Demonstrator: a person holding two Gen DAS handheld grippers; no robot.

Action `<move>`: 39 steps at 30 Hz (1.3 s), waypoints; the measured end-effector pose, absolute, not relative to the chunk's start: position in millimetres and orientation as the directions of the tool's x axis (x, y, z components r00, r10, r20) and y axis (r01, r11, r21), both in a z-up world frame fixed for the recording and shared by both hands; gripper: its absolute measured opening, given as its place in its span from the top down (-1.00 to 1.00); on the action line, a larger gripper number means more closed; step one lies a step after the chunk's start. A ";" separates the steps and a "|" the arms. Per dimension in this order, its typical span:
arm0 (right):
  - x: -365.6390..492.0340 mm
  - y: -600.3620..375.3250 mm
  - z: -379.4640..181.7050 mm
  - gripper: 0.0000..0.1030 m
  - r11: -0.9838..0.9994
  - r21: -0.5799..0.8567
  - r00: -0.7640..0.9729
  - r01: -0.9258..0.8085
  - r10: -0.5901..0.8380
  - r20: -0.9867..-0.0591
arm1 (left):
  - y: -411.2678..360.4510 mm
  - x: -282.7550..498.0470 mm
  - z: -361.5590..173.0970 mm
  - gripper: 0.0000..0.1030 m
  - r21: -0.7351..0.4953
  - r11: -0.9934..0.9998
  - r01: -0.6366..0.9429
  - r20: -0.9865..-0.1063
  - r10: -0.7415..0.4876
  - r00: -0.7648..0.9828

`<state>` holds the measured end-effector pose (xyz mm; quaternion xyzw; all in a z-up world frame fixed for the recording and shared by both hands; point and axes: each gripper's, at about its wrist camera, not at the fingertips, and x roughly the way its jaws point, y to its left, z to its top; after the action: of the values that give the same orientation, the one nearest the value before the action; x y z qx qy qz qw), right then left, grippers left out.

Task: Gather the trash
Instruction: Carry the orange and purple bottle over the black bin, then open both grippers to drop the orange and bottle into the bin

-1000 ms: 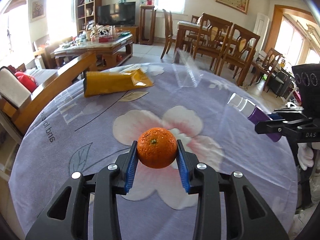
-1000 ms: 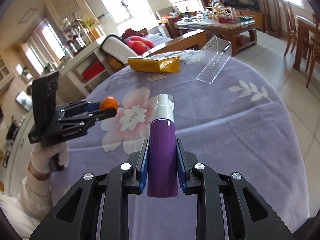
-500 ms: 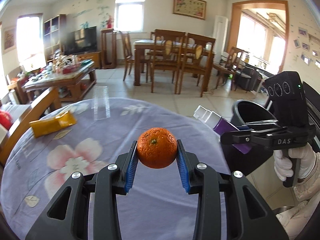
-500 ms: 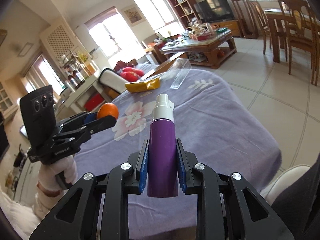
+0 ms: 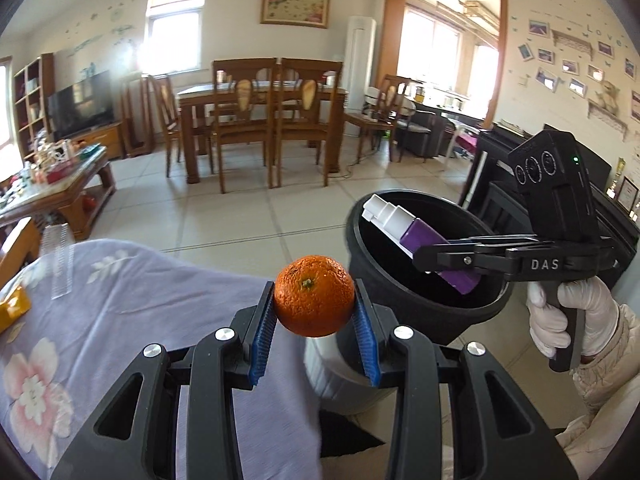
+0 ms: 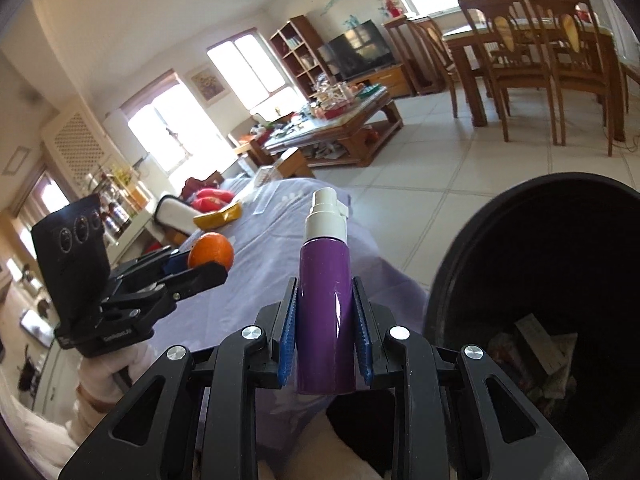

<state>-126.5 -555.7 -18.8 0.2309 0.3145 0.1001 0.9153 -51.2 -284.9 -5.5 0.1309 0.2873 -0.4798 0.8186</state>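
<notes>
Left hand-held gripper (image 5: 316, 334): clamped on orange (image 5: 314, 295). Right hand-held gripper (image 6: 325, 332): clamped on bottle (image 6: 325, 304). Risk: early release beside bin (image 5: 424, 312) drops them onto floor.

Daylight is pouring through the window (image 5: 173, 44) above the dining table (image 5: 260, 94); wooden chairs (image 5: 244, 120) are standing around that table on pale floor tiles (image 5: 224, 216); left of it a television (image 5: 80, 104) is sitting dark; a framed picture (image 5: 295, 6) is hanging above.
</notes>
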 end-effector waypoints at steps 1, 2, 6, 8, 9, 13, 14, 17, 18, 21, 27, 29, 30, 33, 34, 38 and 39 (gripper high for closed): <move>-133.1 -564.9 -20.1 0.51 0.872 0.490 0.788 -0.023 0.317 -0.528 | -295.5 -53.2 -7.5 0.28 -0.068 0.487 0.871 -0.596 -0.720 0.356; -138.4 -572.7 -21.2 0.51 0.870 0.494 0.794 -0.008 0.306 -0.526 | -302.1 -55.7 -8.2 0.28 -0.073 0.475 0.877 -0.596 -0.726 0.344; -161.7 -604.1 -27.8 0.51 0.868 0.494 0.813 0.056 0.248 -0.527 | -331.3 -61.0 -14.7 0.28 -0.099 0.422 0.901 -0.600 -0.748 0.285; -168.1 -616.5 -32.6 0.51 0.862 0.500 0.818 0.081 0.228 -0.527 | -346.4 -62.1 -18.1 0.28 -0.111 0.394 0.912 -0.602 -0.757 0.254; -172.9 -624.0 -34.9 0.51 0.863 0.496 0.820 0.098 0.212 -0.531 | -352.8 -62.8 -19.7 0.28 -0.116 0.382 0.917 -0.604 -0.760 0.240; -188.9 -645.9 -46.5 0.51 0.858 0.490 0.824 0.155 0.162 -0.544 | -381.2 -67.6 -28.1 0.28 -0.132 0.333 0.933 -0.613 -0.767 0.187; -193.1 -652.0 -49.7 0.51 0.856 0.487 0.823 0.172 0.147 -0.548 | -389.3 -68.9 -31.1 0.28 -0.132 0.321 0.938 -0.618 -0.766 0.175; -204.2 -664.7 -60.3 0.51 0.850 0.485 0.823 0.206 0.118 -0.556 | -409.6 -73.1 -40.5 0.28 -0.133 0.292 0.947 -0.637 -0.757 0.145; -207.4 -668.7 -64.0 0.51 0.846 0.487 0.822 0.216 0.112 -0.558 | -411.5 -75.3 -44.8 0.28 -0.134 0.284 0.950 -0.644 -0.753 0.134; -209.0 -677.6 -71.2 0.51 0.845 0.477 0.817 0.243 0.087 -0.570 | -424.9 -80.9 -54.5 0.28 -0.128 0.260 0.957 -0.664 -0.740 0.112; -211.7 -684.6 -84.7 0.51 0.839 0.472 0.808 0.271 0.068 -0.585 | -436.8 -87.6 -65.4 0.28 -0.107 0.237 0.965 -0.692 -0.715 0.099; -213.1 -687.7 -88.7 0.51 0.838 0.470 0.805 0.276 0.066 -0.590 | -438.8 -89.8 -66.9 0.28 -0.098 0.236 0.967 -0.699 -0.708 0.102; -213.6 -688.0 -90.5 0.51 0.840 0.465 0.803 0.280 0.061 -0.593 | -440.6 -90.6 -67.8 0.28 -0.095 0.236 0.967 -0.702 -0.705 0.103; -211.6 -686.5 -90.9 0.51 0.839 0.462 0.799 0.287 0.057 -0.599 | -445.3 -92.1 -68.7 0.28 -0.090 0.238 0.967 -0.708 -0.698 0.106; -209.8 -687.0 -90.6 0.51 0.841 0.459 0.798 0.288 0.053 -0.600 | -445.6 -92.3 -69.6 0.28 -0.090 0.237 0.967 -0.709 -0.697 0.104; -208.3 -684.7 -90.5 0.51 0.847 0.445 0.794 0.291 0.046 -0.606 | -447.2 -93.3 -72.2 0.28 -0.082 0.235 0.968 -0.716 -0.690 0.107; -207.9 -684.2 -90.8 0.51 0.847 0.444 0.793 0.291 0.045 -0.608 | -447.6 -93.2 -72.9 0.28 -0.082 0.236 0.968 -0.716 -0.690 0.107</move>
<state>-207.9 -684.2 -90.8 0.2678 0.3145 -0.0677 0.9082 -93.2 -447.6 -72.9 0.2111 0.3300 -0.5811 0.7133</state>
